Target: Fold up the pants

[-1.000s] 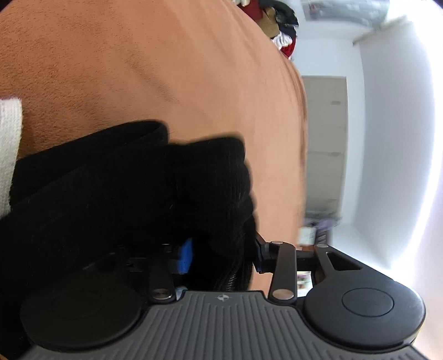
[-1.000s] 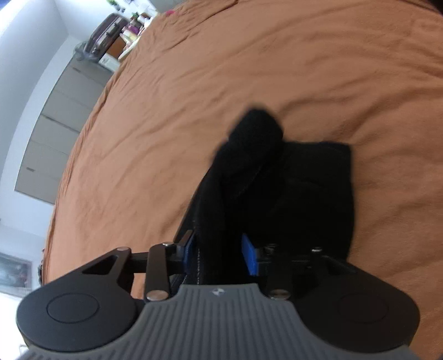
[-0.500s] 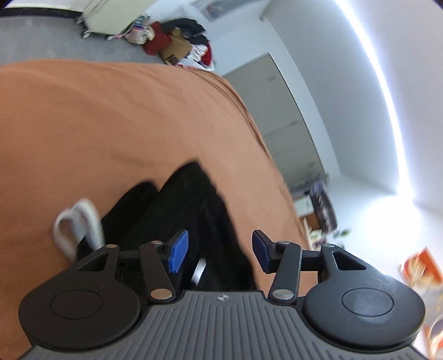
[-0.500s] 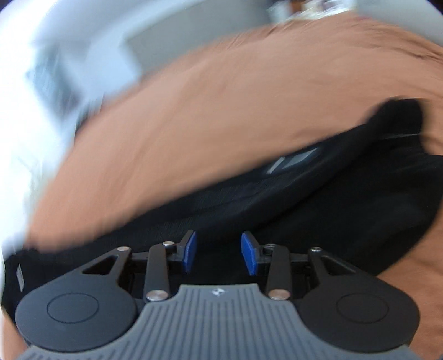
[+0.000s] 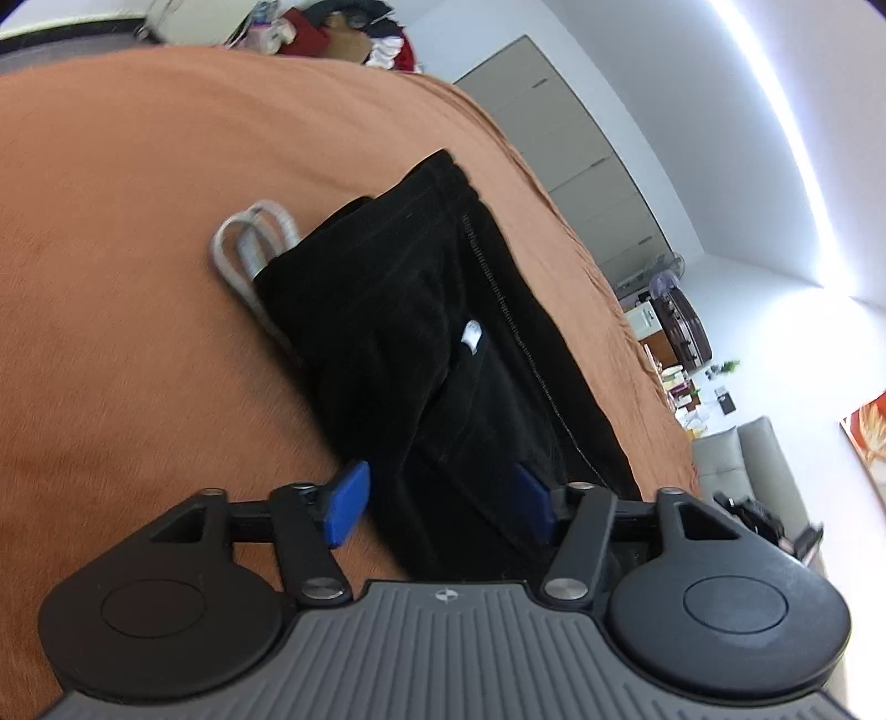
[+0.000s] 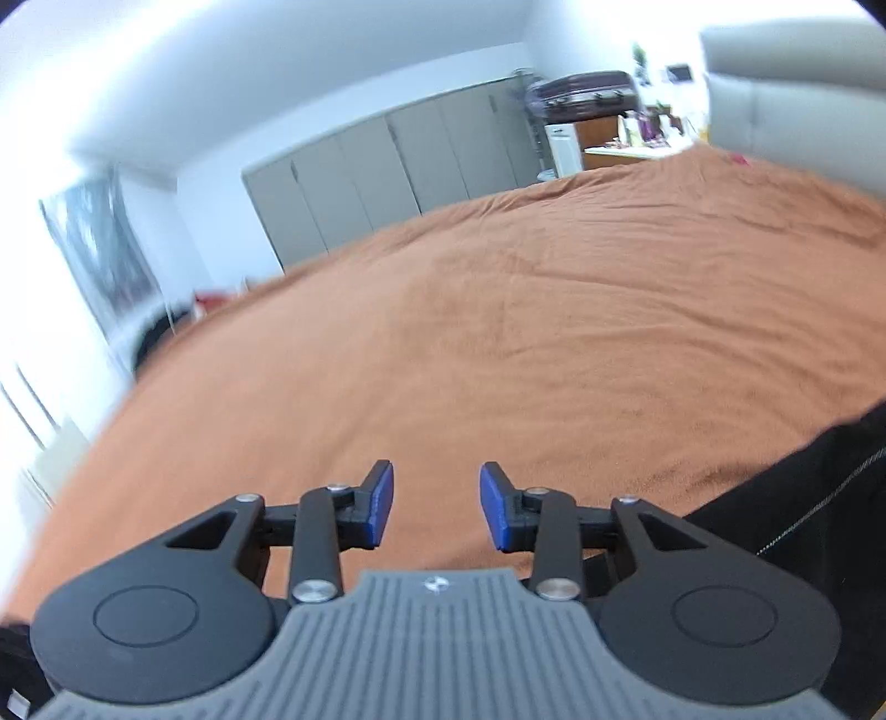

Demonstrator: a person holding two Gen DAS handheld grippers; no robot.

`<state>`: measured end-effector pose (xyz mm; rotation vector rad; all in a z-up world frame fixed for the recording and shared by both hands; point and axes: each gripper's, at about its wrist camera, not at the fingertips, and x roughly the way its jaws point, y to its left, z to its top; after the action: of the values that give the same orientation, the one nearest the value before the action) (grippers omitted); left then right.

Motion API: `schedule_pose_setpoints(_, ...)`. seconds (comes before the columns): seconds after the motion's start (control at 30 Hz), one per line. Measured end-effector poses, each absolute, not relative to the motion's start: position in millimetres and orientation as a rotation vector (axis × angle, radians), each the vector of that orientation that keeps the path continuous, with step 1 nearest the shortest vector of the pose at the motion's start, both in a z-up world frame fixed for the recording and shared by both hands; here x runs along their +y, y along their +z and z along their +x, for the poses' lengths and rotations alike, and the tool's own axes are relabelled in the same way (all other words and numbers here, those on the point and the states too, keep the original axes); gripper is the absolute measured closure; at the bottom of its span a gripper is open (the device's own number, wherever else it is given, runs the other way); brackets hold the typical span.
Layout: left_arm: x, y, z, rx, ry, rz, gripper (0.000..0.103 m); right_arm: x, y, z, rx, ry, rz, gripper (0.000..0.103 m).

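Note:
Black pants (image 5: 443,332) lie folded in a long strip on the orange blanket (image 5: 138,277), with a small white tag showing at a fold. My left gripper (image 5: 440,498) hovers over their near end. Its jaws are opening wide; the fabric runs between the blue pads in the picture, but the pads do not press on it. In the right wrist view only a corner of the pants (image 6: 803,498) shows at the lower right. My right gripper (image 6: 437,507) is to the left of it over bare blanket (image 6: 498,332), its jaws closing slightly with nothing between them.
A folded pale grey cloth (image 5: 243,249) sticks out from under the pants' left side. Grey wardrobes (image 6: 387,155) line the far wall beyond the bed's edge. A suitcase and clutter (image 6: 587,94) stand at the back right, and a pile of clothes (image 5: 343,27) lies on the floor.
Both grippers have let go of the bunched pants, which now lie flat and folded. The left jaws spread wider and drew back. The right gripper swung left, off the pants.

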<state>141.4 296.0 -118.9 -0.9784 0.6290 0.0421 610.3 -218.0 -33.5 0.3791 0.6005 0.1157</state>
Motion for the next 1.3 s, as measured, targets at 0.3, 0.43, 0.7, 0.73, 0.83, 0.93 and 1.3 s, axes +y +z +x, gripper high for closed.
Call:
schedule_pose_setpoints(0.3,289,-166,146,0.560,0.054,-1.254,0.013,-363,-73,498,0.598,-0.019,0.661,0.062)
schedule_pose_setpoints(0.43,286,-174,174,0.521,0.090,-1.258,0.012,-415,-121,444,0.650,-0.087,0.800,0.058)
schedule_pose_setpoints(0.7,301,-195,217,0.347,0.204,-1.537,0.011,-451,-174,438,0.619,-0.069,1.072,0.045)
schedule_pose_setpoints(0.73,302,-197,217,0.315,0.229,-1.596,0.011,-452,-175,443,0.605,-0.074,1.099,0.043)
schedule_pose_setpoints(0.83,306,-197,225,0.317,0.263,-1.652,0.011,-448,-178,469,0.586,-0.118,1.136,0.042)
schedule_pose_setpoints(0.93,305,-191,237,0.341,0.271,-1.613,0.011,-448,-178,485,0.557,-0.204,1.178,0.042)
schedule_pose_setpoints(1.3,328,-142,246,0.312,0.090,-1.377,0.075,-455,-142,492,0.443,-0.188,1.228,0.092)
